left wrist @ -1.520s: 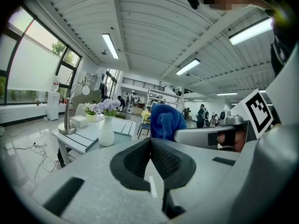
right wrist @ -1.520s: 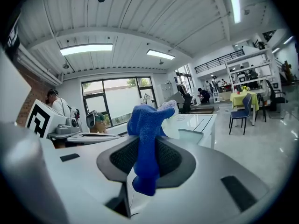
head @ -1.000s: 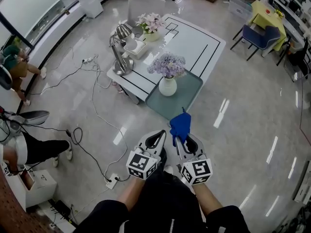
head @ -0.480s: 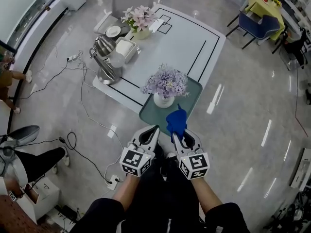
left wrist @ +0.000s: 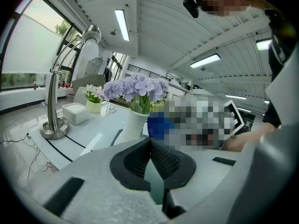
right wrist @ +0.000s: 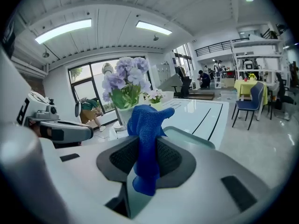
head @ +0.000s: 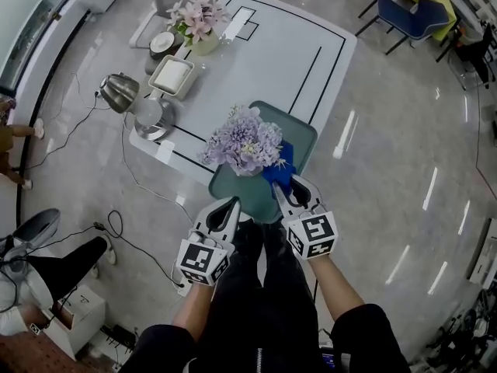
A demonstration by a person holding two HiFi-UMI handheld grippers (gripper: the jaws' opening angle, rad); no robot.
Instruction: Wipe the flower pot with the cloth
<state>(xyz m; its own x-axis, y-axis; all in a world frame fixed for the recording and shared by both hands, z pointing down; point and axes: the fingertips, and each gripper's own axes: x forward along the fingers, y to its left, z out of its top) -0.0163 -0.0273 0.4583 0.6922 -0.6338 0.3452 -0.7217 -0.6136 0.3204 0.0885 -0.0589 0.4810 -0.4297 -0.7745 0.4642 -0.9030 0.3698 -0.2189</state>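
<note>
The flower pot is a white vase point(left wrist: 132, 124) of purple flowers point(head: 244, 141) standing on a green tray point(head: 304, 130) at the table's near corner. In the head view the blooms hide most of the vase. My right gripper point(head: 282, 183) is shut on a blue cloth point(head: 280, 171), which hangs just right of the vase, close to it; contact cannot be told. In the right gripper view the cloth point(right wrist: 147, 139) stands up between the jaws, with the flowers point(right wrist: 125, 80) behind it. My left gripper point(head: 232, 203) is shut on nothing, just short of the tray's near edge.
On the white table point(head: 272, 57) stand a desk lamp point(left wrist: 56, 101), a kettle point(head: 120, 92), a white box point(head: 172, 74) and a pot of pink flowers point(head: 194, 23). Cables point(head: 144, 196) trail across the floor at left. A blue chair point(head: 404, 10) stands far right.
The person has walked up to the table. Both grippers have come forward to the tray's near edge, and the cloth now hangs beside the vase.
</note>
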